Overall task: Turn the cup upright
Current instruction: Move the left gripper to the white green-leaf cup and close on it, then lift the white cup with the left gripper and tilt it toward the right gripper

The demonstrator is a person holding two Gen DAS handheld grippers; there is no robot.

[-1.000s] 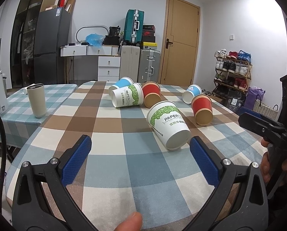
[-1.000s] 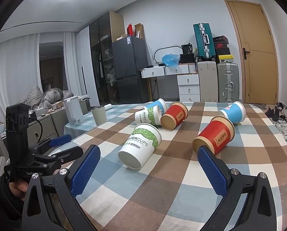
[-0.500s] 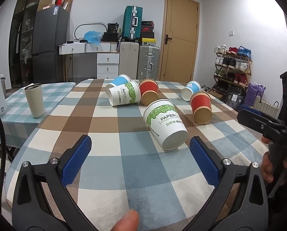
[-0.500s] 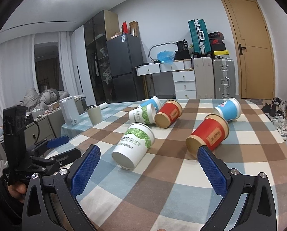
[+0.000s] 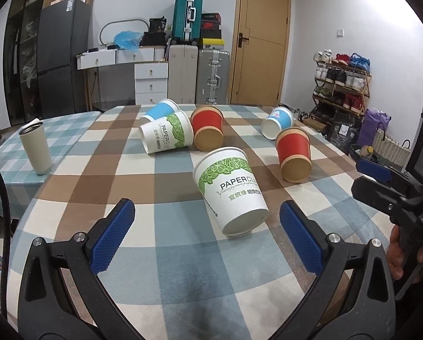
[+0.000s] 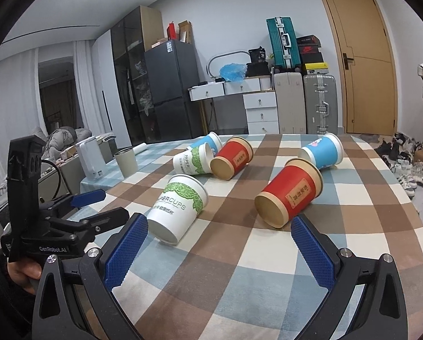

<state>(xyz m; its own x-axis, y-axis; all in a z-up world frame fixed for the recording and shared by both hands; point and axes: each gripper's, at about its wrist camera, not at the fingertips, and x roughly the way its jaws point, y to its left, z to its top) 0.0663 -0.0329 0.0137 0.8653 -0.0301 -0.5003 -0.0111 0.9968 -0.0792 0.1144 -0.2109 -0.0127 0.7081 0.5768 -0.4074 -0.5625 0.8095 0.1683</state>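
Note:
Several paper cups lie on their sides on the checked tablecloth (image 5: 160, 257). The nearest is a white and green cup (image 5: 230, 191), base toward me; it also shows in the right wrist view (image 6: 178, 207). A red cup (image 5: 294, 155) lies to its right, seen too in the right wrist view (image 6: 290, 196). Farther back lie a white and green cup (image 5: 167, 136), a red cup (image 5: 208, 131) and two blue cups (image 5: 277, 126) (image 5: 160, 109). My left gripper (image 5: 207, 236) is open and empty just short of the nearest cup. My right gripper (image 6: 218, 250) is open and empty in front of the cups.
A beige tumbler (image 5: 36, 148) stands upright on the teal checked cloth at the left. A white kettle (image 6: 90, 157) sits beyond it. The table's right edge drops off toward a shoe rack (image 5: 341, 80). Suitcases and drawers stand against the far wall.
Both grippers have come closer to the cups, which look larger. Both stay open. The cups have not moved.

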